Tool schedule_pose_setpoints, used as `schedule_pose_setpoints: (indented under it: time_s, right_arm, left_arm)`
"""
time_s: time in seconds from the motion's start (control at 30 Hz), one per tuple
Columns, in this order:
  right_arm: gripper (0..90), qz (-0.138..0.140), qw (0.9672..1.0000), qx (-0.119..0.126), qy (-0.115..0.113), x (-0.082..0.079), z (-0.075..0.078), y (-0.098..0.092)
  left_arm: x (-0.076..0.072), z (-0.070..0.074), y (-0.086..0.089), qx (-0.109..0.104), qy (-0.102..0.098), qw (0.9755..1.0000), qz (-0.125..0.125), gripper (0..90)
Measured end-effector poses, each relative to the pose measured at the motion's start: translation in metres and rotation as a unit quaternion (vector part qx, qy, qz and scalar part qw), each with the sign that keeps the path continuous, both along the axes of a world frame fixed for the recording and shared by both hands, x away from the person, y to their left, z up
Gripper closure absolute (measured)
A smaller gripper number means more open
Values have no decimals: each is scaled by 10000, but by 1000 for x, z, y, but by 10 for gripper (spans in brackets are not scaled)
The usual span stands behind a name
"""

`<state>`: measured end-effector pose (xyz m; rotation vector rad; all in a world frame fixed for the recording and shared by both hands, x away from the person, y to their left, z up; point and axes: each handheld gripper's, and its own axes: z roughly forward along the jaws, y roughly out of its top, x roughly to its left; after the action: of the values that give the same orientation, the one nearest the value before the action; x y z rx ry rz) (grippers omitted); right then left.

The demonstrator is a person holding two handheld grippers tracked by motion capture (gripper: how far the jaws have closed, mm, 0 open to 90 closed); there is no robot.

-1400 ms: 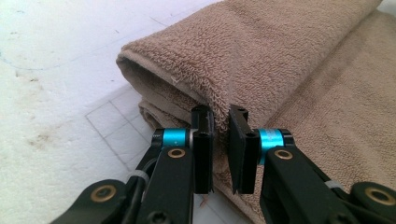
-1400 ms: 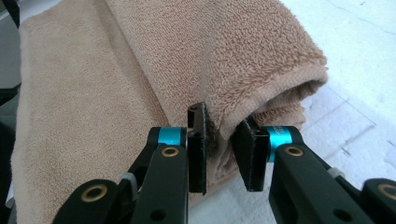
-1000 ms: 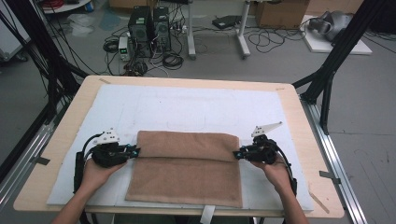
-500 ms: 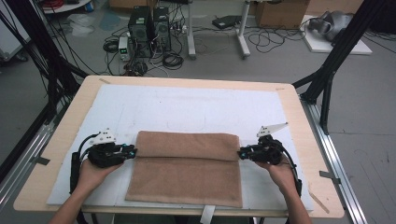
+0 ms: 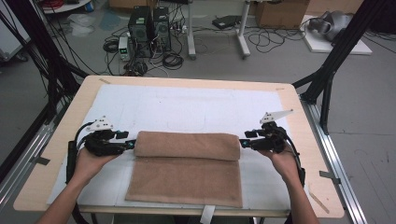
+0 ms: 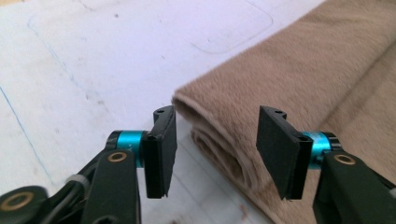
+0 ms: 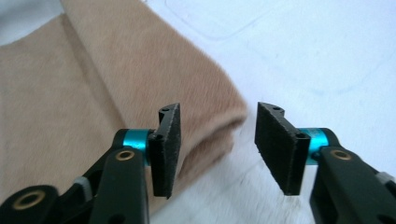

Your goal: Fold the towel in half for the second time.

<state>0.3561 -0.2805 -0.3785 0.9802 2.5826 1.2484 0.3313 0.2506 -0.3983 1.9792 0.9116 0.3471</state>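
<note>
Folded brown towel (image 5: 187,161) lay between left gripper (image 5: 125,145) and right gripper (image 5: 243,142), jaws just opened, clear of its ends

A white mat (image 5: 187,105) covers the wooden table (image 5: 299,121); beyond it, computer towers (image 5: 149,23) stand among tangled floor cables (image 5: 266,39).

We see our right gripper (image 7: 217,149) rising from the bottom of the frame, its black jaws just opened and nothing pressed between them. The folded tan terry towel (image 7: 116,74) fills the left and upper left, lying on the white table mat (image 7: 317,56).
</note>
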Motion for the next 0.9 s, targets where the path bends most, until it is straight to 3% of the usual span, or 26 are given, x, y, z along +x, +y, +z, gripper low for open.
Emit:
schedule_pose_setpoints:
  time_s: [0.1, 0.17, 0.33, 0.43, 0.5, 0.57, 0.67, 0.73, 0.9]
  right_arm:
    - [459, 55, 9999, -81, -31, 12, 3, 10]
    - [437, 108, 9999, -117, -28, 20, 2, 17]
    - [385, 219, 9994, -180, 209, 37, -11, 32]
    - [371, 237, 9986, -295, 360, 42, -20, 37]
    - [389, 266, 9976, -298, 570, 44, -25, 38]
    - [510, 434, 9961, -222, 731, 44, -29, 39]
    - [695, 681, 9935, -169, 895, 41, -32, 41]
    - [757, 752, 9937, -139, 821, 38, -30, 40]
    - [786, 797, 9947, 21, 652, 28, -19, 36]
  left_arm:
    - [10, 2, -4, -26, -24, 10000, 36, 452]
    - [19, 1, -7, -6, 63, 10000, 58, 425]
    - [39, -6, -14, -108, 286, 9994, 155, 390]
    - [46, -16, -18, 26, 510, 9986, 119, 387]
    - [49, -23, -20, 150, 752, 9971, 16, 392]
    - [50, -26, -21, 69, 891, 9958, -186, 468]
    - [47, -23, -20, 23, 781, 9962, -387, 700]
    - [43, -18, -19, -23, 655, 9970, -408, 812]
    - [28, -3, -15, -128, 347, 9982, -480, 860]
